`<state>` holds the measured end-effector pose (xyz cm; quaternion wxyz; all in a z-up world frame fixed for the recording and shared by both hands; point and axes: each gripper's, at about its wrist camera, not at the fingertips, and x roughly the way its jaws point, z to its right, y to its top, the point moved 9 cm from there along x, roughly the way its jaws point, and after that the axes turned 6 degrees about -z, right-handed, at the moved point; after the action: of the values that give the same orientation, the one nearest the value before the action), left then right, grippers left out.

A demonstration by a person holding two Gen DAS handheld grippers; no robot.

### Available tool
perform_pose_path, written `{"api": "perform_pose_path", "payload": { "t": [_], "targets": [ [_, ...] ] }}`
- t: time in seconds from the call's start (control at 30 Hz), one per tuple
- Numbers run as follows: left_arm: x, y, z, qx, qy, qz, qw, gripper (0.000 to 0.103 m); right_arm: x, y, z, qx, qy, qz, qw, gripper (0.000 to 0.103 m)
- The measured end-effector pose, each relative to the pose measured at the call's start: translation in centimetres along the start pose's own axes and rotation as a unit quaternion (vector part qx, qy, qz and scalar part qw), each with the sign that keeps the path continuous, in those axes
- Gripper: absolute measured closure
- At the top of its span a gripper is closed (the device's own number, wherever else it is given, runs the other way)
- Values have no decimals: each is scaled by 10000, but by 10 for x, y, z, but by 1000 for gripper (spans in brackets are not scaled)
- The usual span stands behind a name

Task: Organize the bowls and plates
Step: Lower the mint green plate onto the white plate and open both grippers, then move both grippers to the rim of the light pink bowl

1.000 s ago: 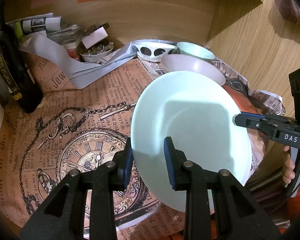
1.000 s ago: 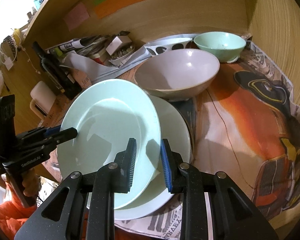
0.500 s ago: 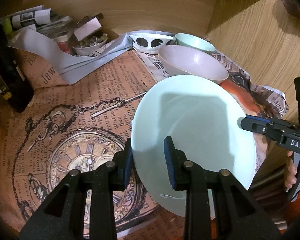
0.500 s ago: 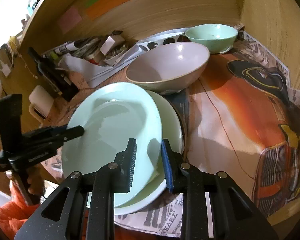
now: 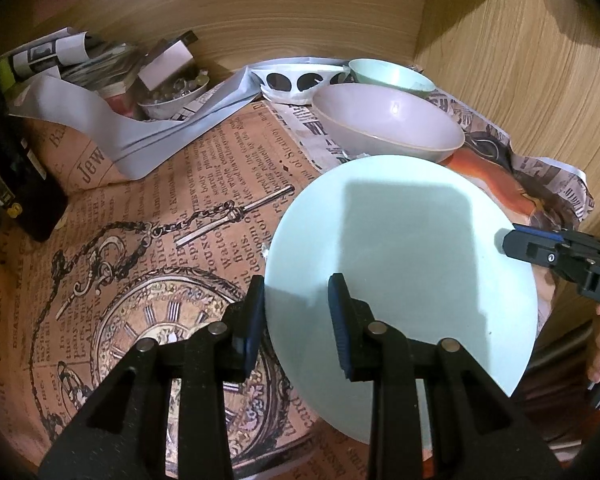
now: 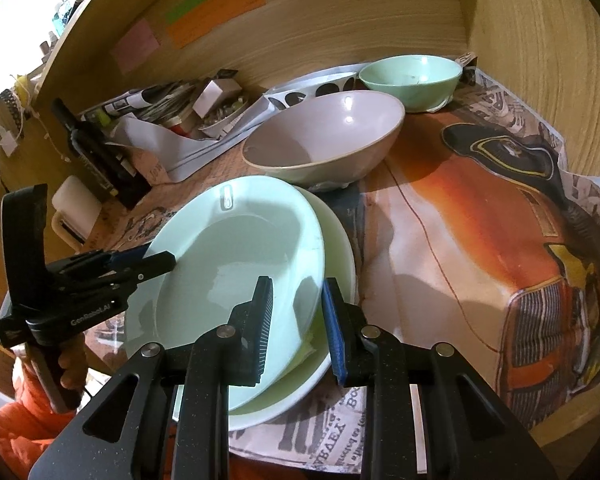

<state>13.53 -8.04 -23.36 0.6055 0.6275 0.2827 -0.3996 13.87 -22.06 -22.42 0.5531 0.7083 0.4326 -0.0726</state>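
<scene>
A pale mint plate (image 5: 404,256) (image 6: 236,264) is held tilted between both grippers. My left gripper (image 5: 298,316) (image 6: 156,262) is shut on its left rim. My right gripper (image 6: 296,324) (image 5: 512,240) is shut on its right rim. The plate's lower edge rests on a cream plate (image 6: 332,264) that lies on the newspaper. A large pinkish-grey bowl (image 6: 324,136) (image 5: 388,122) sits just behind the plates. A small mint bowl (image 6: 412,78) (image 5: 392,74) stands farther back near the corner.
Newspaper sheets cover the shelf (image 5: 148,208). A dark bottle (image 5: 16,176) stands at the left. Papers, a small dish (image 5: 172,98) and a spotted bowl (image 5: 296,80) crowd the back. Wooden walls (image 6: 540,60) close the back and right.
The mint plate has come down and rightward with both grippers, onto the cream plate. Both grips have stayed shut on its rims.
</scene>
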Motion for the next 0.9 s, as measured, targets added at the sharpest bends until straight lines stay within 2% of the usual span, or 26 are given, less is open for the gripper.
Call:
{"api": "perform_pose_path", "payload": {
  "t": [0.13,0.27,0.33,0.47,0.57,0.63,0.83,0.9],
  "targets": [
    [0,0,1,23,-37,33,10000,70,-6,4,1,-146,-259,213,9993,79],
    [-7,5,-2,-48,-183,115,9998,66,-24,16,-4,-385,-496,613,9961,79],
    [-14,9,-3,-47,-182,238,9995,64,-28,20,-6,-458,-534,705,9950,78],
    [-34,21,-5,13,-48,664,9978,48,-32,29,-5,-482,-572,832,9937,77],
    [-47,29,-4,56,27,902,9959,45,-36,37,-3,-421,-541,908,9935,74],
    [-53,35,-4,88,55,1005,9949,43,-40,43,0,-374,-563,1020,9925,61],
    [-68,58,-1,148,156,1388,9901,31,-56,69,10,-236,-624,1454,9871,41],
    [-70,67,-1,138,176,1480,9887,27,-58,77,13,-210,-651,1550,9856,37]
  ]
}}
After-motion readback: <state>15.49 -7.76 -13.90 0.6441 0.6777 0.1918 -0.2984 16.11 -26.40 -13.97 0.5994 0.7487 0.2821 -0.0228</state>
